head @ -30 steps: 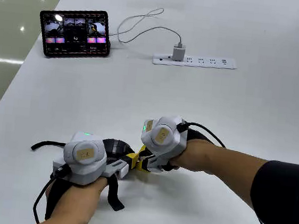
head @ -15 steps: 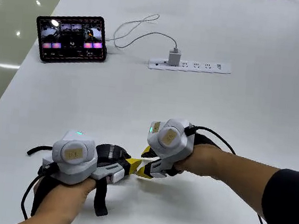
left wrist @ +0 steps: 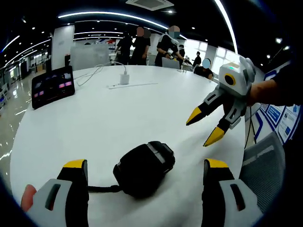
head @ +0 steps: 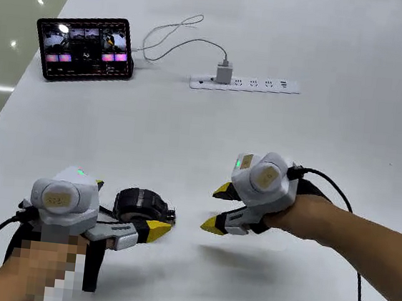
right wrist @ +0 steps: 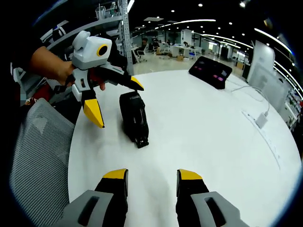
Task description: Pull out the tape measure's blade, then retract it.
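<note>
A black tape measure (head: pixel 140 205) with a black strap lies on the white table (head: pixel 271 28); no blade is drawn out of it. My left gripper (head: pixel 129 206) is open, its yellow-tipped jaws standing either side of the case without touching it. In the left gripper view the tape measure (left wrist: pixel 144 168) sits between those wide-spread jaws. My right gripper (head: pixel 218 208) hovers open a short way to the right of the case, holding nothing. The right gripper view looks across at the tape measure (right wrist: pixel 134 118) and the left gripper (right wrist: pixel 113 99) over it.
A tablet (head: pixel 84 47) stands at the far left, near the table's left edge. A power strip (head: pixel 244 84) with a charger and a white cable lies at the back. A mesh chair (right wrist: pixel 38 142) stands by the table. Several people stand far behind.
The two grippers, which met at the tape measure, have drawn apart. My right gripper has moved right, clear of the case, and its jaws have spread. The left one has shifted left.
</note>
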`<move>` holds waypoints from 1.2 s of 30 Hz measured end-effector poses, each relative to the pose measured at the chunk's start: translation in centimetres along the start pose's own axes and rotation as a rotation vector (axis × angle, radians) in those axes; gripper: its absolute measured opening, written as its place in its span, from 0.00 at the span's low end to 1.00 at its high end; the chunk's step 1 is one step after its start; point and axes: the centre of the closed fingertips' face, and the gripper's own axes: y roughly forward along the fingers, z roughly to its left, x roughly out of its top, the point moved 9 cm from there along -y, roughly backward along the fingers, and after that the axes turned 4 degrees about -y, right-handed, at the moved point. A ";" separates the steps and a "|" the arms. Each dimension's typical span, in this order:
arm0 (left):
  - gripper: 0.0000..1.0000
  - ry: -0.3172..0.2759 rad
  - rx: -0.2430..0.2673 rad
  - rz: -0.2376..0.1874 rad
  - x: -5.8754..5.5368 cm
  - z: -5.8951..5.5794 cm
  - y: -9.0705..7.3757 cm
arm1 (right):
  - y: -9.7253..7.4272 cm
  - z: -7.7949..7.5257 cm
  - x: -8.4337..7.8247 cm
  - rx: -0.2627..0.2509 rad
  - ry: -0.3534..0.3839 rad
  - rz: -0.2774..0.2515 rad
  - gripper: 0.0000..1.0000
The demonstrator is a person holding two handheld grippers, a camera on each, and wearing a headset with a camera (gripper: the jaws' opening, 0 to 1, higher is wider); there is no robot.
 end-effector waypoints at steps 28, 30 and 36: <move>0.99 0.056 -0.025 0.073 -1.1 2.9 -5.4 | -11.0 1.1 -8.9 -0.174 0.169 -0.039 0.65; 0.99 0.061 -0.022 0.072 -1.1 3.2 -5.6 | -11.9 1.4 -9.5 -0.186 0.182 -0.043 0.67; 0.99 0.074 -0.019 0.076 -1.1 3.8 -6.2 | -13.9 1.9 -11.4 -0.206 0.212 -0.032 0.73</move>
